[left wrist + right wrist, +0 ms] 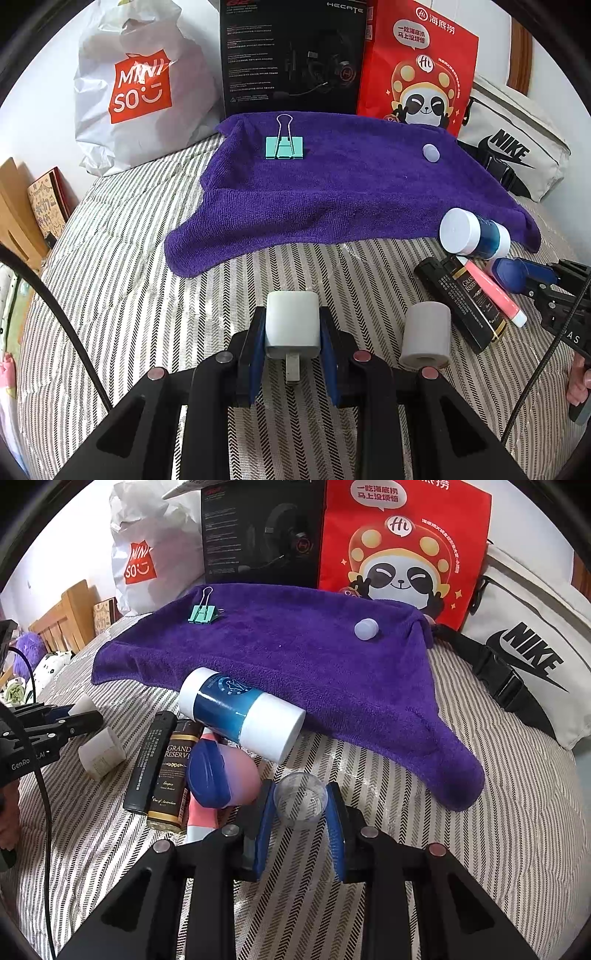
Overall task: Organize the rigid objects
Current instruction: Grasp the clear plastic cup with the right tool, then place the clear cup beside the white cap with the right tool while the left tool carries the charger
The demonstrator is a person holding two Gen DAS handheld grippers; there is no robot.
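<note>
Both tools are closed on loads, left tool on the white charger, right tool on the clear cap; next probably carry them onto the purple towel.

A bed covered in a striped, herringbone-weave spread fills the near ground. At the far side a plain white wall rises behind it, evenly lit by soft daylight with no hard shadows. On the far left a slatted wooden headboard stands against the wall, with plush toys bunched beside it. At the far right a strip of brown wooden frame shows on the wall.
</note>
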